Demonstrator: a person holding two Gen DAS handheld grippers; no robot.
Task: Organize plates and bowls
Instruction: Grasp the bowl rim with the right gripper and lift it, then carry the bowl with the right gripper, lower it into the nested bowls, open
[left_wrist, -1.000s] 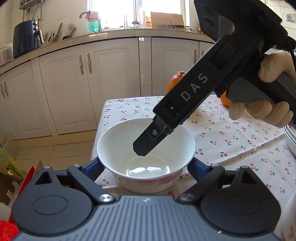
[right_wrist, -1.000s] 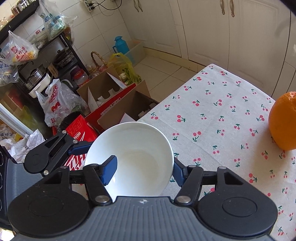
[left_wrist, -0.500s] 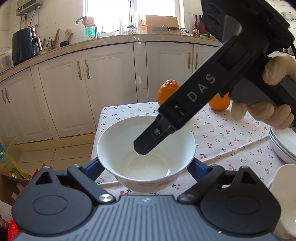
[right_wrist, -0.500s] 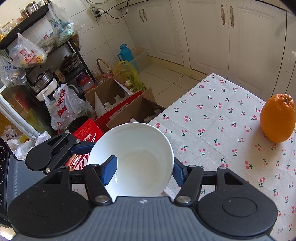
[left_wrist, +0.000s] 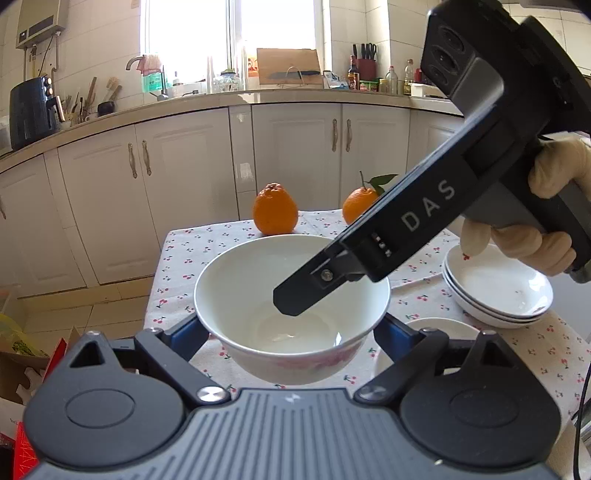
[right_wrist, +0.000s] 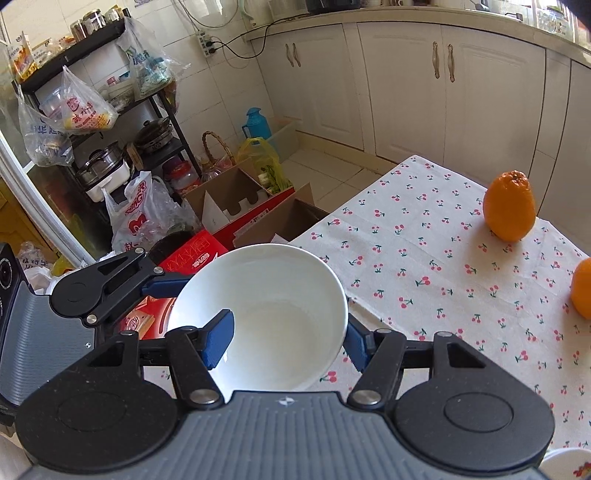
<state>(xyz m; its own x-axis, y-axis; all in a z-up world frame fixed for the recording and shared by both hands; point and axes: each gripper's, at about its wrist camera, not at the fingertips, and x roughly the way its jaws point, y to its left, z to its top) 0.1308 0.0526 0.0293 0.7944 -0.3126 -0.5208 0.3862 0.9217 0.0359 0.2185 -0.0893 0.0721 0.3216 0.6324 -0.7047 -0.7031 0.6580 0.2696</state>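
Observation:
A white bowl (left_wrist: 240, 288) hangs in the air over the near left corner of the cherry-print table (left_wrist: 181, 251). My left gripper (left_wrist: 291, 332) is shut on it, one blue pad against each outer side. My right gripper (right_wrist: 287, 343) is shut on the same bowl (right_wrist: 280, 317), with its left pad inside and its right pad outside the wall. In the left wrist view, the right gripper's inner finger (left_wrist: 295, 295) reaches down into the bowl, held by a gloved hand (left_wrist: 524, 247). A stack of white plates (left_wrist: 498, 291) sits at the right, with another white dish (left_wrist: 436, 326) in front of it.
Two oranges (left_wrist: 275, 214) (left_wrist: 360, 208) stand at the table's far edge, before white cabinets. Off the table's left side, cardboard boxes (right_wrist: 236, 199), bags and a loaded shelf crowd the floor. A flower-printed white dish (right_wrist: 569, 465) shows at the bottom right of the right wrist view.
Both grippers have risen and pulled back together, with the bowl still between them. The plate stack, the dish beside it and the second orange have come into view.

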